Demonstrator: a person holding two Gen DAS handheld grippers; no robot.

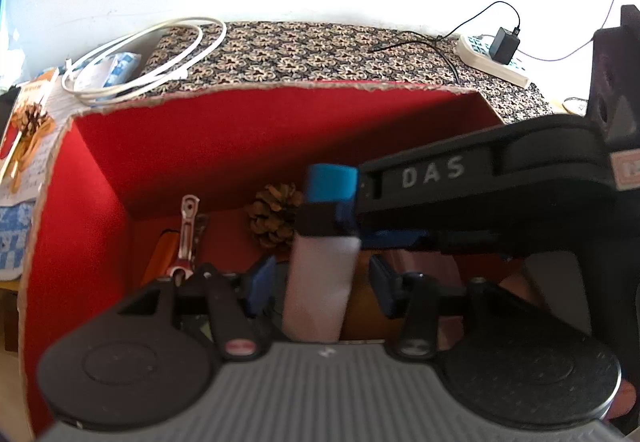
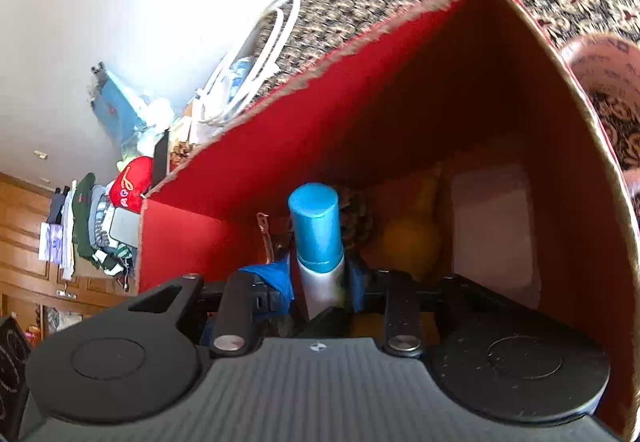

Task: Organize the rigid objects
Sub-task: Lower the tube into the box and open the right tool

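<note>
I'm holding both grippers inside red box [image 1: 92, 202]. Left gripper [image 1: 320, 286] standing open around white tube [image 1: 320, 282]. Right gripper [image 2: 320, 282] seemingly clamping tube, blurry. Pinecone [image 1: 274, 214] sitting behind.

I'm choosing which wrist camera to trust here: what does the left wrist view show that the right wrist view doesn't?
Left wrist view only: the black power adapter in a white power strip, the right gripper reaching in from the side, and the left gripper with its pads apart.

Right wrist view only: a round yellow object and a pale flat rectangle inside the box, plus a red heart cushion outside.

Both: the red cardboard box, the white tube with blue cap, the brown pinecone and the coiled white cable.
</note>
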